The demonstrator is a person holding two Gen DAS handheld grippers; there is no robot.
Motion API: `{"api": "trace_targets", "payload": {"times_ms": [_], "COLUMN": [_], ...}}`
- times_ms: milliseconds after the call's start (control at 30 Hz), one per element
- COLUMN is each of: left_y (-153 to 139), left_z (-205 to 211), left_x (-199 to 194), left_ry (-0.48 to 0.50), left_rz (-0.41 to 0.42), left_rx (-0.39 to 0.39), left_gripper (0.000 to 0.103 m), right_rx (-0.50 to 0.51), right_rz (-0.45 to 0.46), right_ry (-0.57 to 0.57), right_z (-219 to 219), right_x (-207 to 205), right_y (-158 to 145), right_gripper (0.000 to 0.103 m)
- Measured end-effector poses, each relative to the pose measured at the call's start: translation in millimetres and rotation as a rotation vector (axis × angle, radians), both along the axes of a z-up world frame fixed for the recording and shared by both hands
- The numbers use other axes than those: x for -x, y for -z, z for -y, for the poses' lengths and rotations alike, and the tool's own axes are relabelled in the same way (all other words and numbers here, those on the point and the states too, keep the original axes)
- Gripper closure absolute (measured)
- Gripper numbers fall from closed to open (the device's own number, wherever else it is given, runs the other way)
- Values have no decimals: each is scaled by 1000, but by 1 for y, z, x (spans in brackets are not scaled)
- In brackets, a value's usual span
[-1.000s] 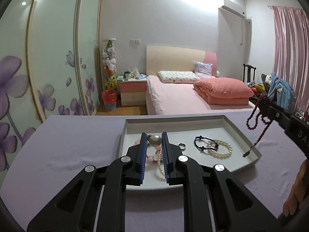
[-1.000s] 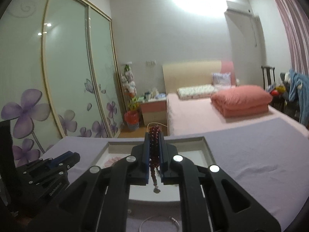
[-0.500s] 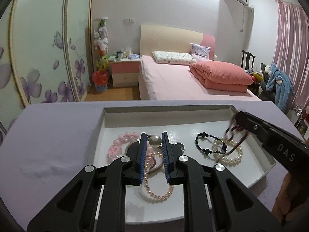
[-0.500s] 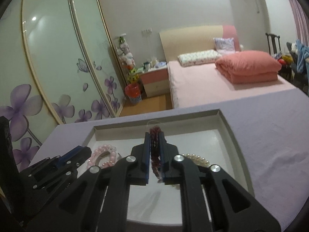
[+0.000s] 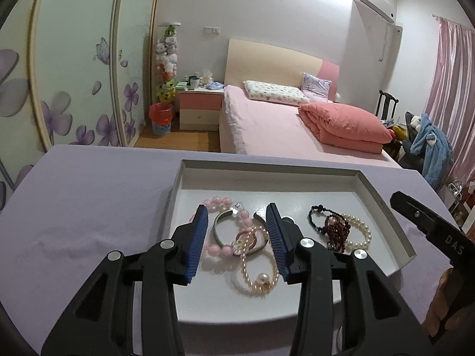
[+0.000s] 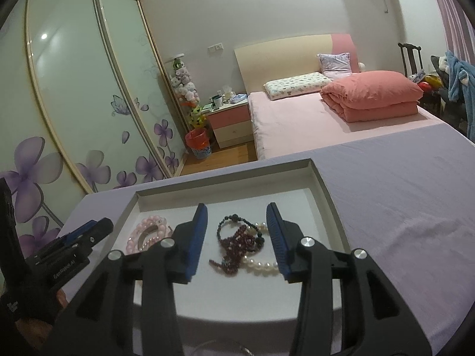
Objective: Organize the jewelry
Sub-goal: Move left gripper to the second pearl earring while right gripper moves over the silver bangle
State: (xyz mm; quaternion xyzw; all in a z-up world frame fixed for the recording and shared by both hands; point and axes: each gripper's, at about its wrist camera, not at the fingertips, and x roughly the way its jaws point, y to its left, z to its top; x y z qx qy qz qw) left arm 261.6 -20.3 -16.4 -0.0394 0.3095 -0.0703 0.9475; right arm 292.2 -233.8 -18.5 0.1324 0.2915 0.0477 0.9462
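Observation:
A white tray sits on the purple tablecloth. My left gripper hovers over its left half, jaws opening, nothing pressed between the blue pads. Beneath it lie a pink bead bracelet, a silver bangle and a pearl strand with one large pearl. My right gripper is over the tray on its right half, jaws also opening and empty. Under it a dark red bead string lies across a black bead bracelet and a white pearl bracelet. Each gripper shows at the edge of the other's view.
The purple cloth covers the table on both sides of the tray. A thin ring-shaped bangle lies on the cloth at the near edge. A person's hand holds the right gripper. A bed and a sliding wardrobe stand beyond the table.
Both grippers came down over the tray and opened. The pearl strand left the left gripper and the dark red bead string left the right gripper; both now lie in the tray.

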Motion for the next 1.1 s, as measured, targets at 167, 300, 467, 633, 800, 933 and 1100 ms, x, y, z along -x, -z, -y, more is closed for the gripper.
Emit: {"api": "trace_targets", "payload": {"times_ms": [167, 300, 467, 633, 800, 933, 1100], "left_y": [0, 6, 19, 29, 31, 31, 34], "left_z": [-4, -14, -28, -38, -41, -41, -42], "left_x": [21, 44, 65, 76, 81, 84, 85], "left_ry": [0, 7, -2, -20, -29, -35, -37], "left_rz": [-6, -31, -74, -107, -115, -113, -116], "left_rx": [-22, -39, -44, -54, -58, -61, -65], "left_gripper": [60, 55, 51, 50, 50, 49, 49], "right_rx": [24, 50, 112, 151, 244, 279, 306], "right_rz": [-39, -123, -221, -266, -304, -332, -323], "right_ry": [-31, -88, -160, -206, -227, -223, -227], "right_z": [0, -5, -19, -32, -52, -58, -62], "right_x": [23, 47, 72, 87, 84, 77, 74], "right_y": [3, 19, 41, 55, 64, 70, 70], "right_gripper": [61, 61, 51, 30, 19, 18, 18]}}
